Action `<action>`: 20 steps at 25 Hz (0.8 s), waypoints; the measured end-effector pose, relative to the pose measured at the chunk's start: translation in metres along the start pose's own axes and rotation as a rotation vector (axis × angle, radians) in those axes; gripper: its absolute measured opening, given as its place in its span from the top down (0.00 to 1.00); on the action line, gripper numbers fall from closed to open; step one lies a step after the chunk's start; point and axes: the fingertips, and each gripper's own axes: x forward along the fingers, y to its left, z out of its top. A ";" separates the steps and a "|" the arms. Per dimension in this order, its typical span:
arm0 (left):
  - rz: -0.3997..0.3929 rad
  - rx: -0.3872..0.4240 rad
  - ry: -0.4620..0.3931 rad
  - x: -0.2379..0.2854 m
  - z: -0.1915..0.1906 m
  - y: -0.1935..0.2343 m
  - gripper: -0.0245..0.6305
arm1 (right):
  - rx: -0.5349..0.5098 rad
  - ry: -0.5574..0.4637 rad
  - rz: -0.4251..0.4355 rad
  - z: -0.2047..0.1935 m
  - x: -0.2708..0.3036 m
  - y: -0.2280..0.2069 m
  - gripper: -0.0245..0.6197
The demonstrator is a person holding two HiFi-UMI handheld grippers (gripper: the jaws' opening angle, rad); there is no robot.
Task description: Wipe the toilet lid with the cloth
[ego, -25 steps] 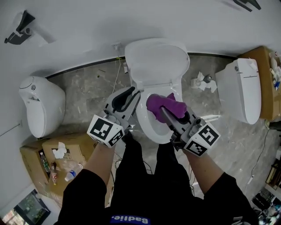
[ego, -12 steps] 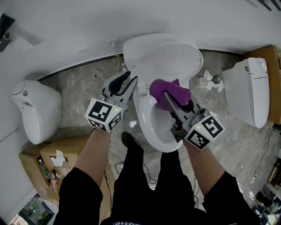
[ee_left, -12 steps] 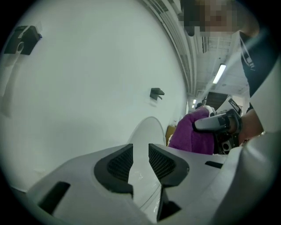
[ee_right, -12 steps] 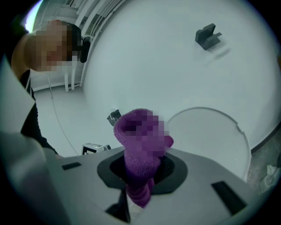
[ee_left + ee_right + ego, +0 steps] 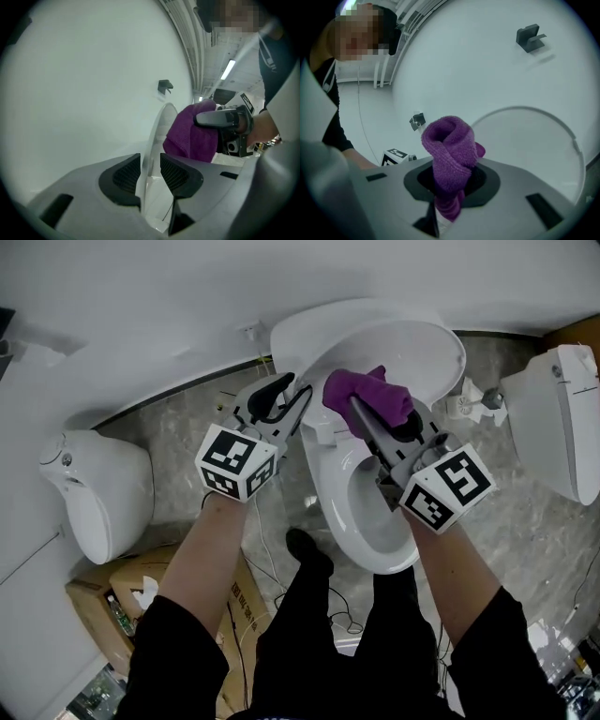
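Observation:
The white toilet's lid (image 5: 412, 352) stands raised over the bowl (image 5: 375, 531). My right gripper (image 5: 380, 413) is shut on a bunched purple cloth (image 5: 367, 392), which it holds up in front of the lid's inner face (image 5: 525, 150). In the right gripper view the cloth (image 5: 450, 150) sticks out between the pads. My left gripper (image 5: 292, 395) is at the lid's left edge. Its jaws have just been opening, and the lid's thin edge (image 5: 161, 122) runs between the black pads (image 5: 124, 176) without being pinched.
A second white toilet (image 5: 98, 488) stands at the left and a third (image 5: 562, 418) at the right. Cardboard boxes (image 5: 187, 587) with bottles sit at lower left. Crumpled paper (image 5: 478, 399) lies behind the bowl. Cables (image 5: 281, 573) trail by the person's legs.
Both grippers have moved up the picture toward the lid. The cloth is now in front of the lid's inner face. The left jaws stand wider round the lid's edge.

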 end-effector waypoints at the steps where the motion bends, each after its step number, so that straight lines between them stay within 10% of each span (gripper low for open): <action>1: -0.015 0.006 -0.001 0.003 -0.002 -0.001 0.76 | -0.009 -0.008 -0.001 0.001 0.005 -0.003 0.83; 20: 0.015 -0.011 0.009 0.005 -0.004 0.011 0.84 | -0.151 -0.103 -0.070 0.040 0.008 -0.078 0.83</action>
